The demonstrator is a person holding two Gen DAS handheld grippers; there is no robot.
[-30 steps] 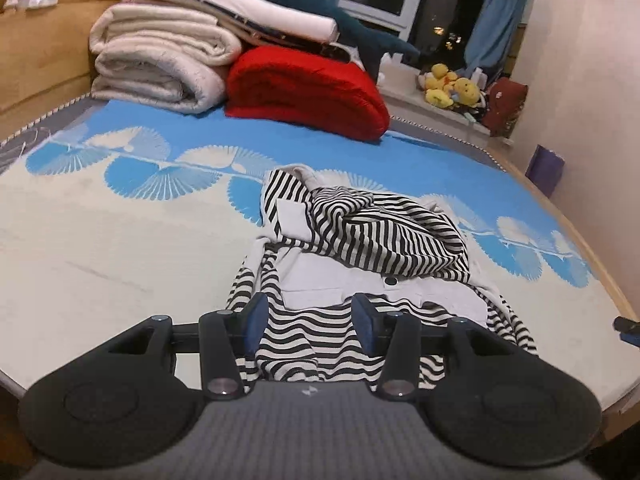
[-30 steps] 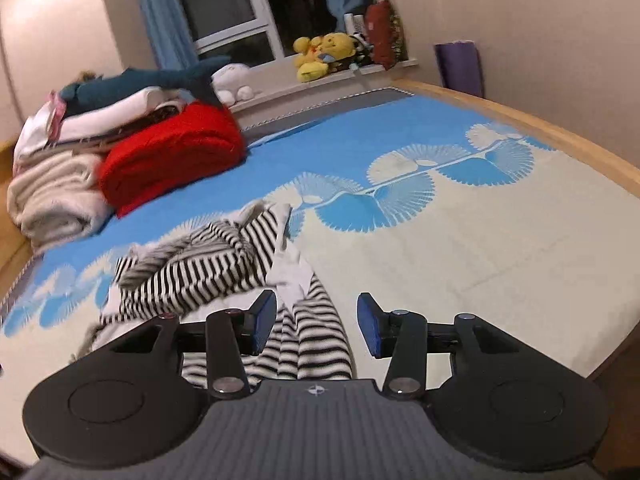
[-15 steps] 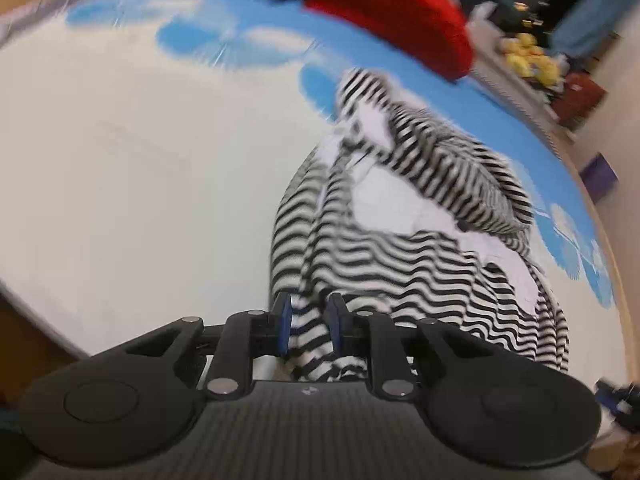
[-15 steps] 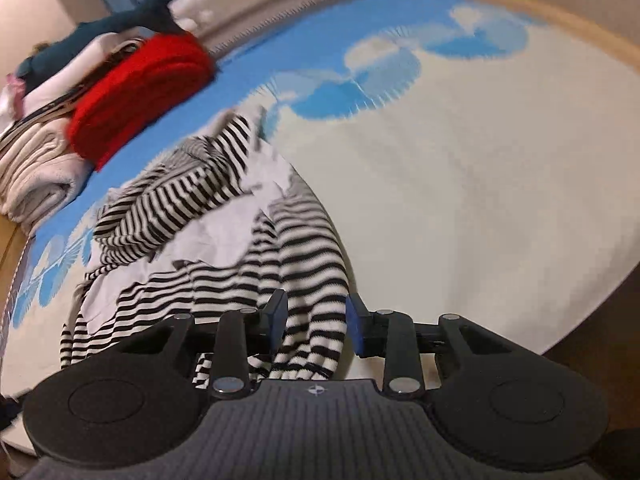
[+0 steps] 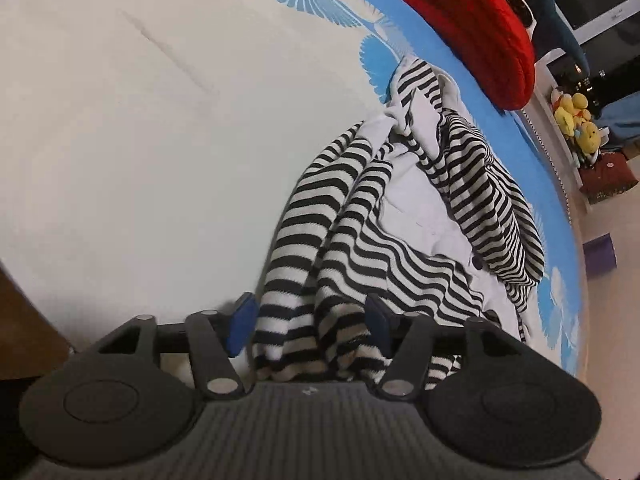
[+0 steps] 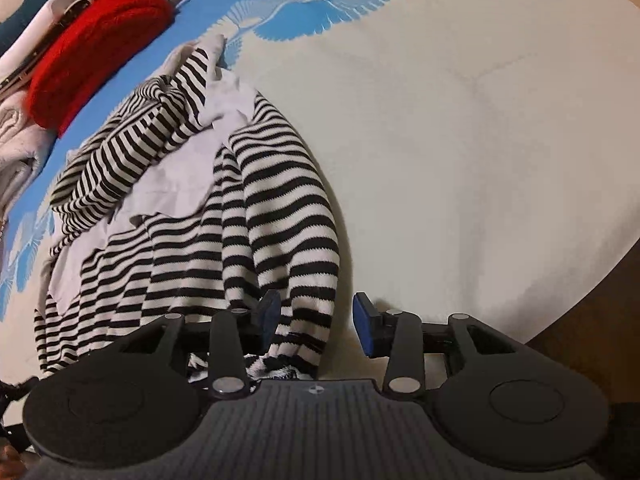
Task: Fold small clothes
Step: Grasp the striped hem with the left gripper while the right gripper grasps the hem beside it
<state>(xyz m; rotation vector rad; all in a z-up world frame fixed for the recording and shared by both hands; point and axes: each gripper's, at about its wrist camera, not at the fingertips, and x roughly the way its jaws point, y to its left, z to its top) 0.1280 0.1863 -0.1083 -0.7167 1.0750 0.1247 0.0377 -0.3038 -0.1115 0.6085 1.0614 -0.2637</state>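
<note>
- At the near edge of the bed (image 5: 120, 128), the left gripper (image 5: 307, 323) points steeply down over the hem end of a black-and-white striped knit top (image 5: 360, 240), its jaws opening.
- Bunched striped hem fabric lies between its blue pads (image 5: 240, 322); the left pad stands clear of the cloth, while the right pad sits against or just behind a fold, and I cannot tell whether it presses. Nothing looks clamped.
- Along the same near edge, the right gripper (image 6: 316, 322) also points down at the top (image 6: 224, 216), its jaws parting too, about half spread.
- One striped sleeve or hem fold hangs between its blue pads (image 6: 366, 328); the left pad touches the cloth's side, the right pad is apart from it over bare sheet. The grasp is released.
- The top lies crumpled near that edge, its pale lining showing in the middle, stretching away toward the blue fan-patterned band of the bedcover (image 6: 320, 16).
- Toward the far side of the bed, a folded red blanket (image 5: 472, 20) rests well apart from the top, with pale folded linens (image 6: 12, 148) beside it.
</note>
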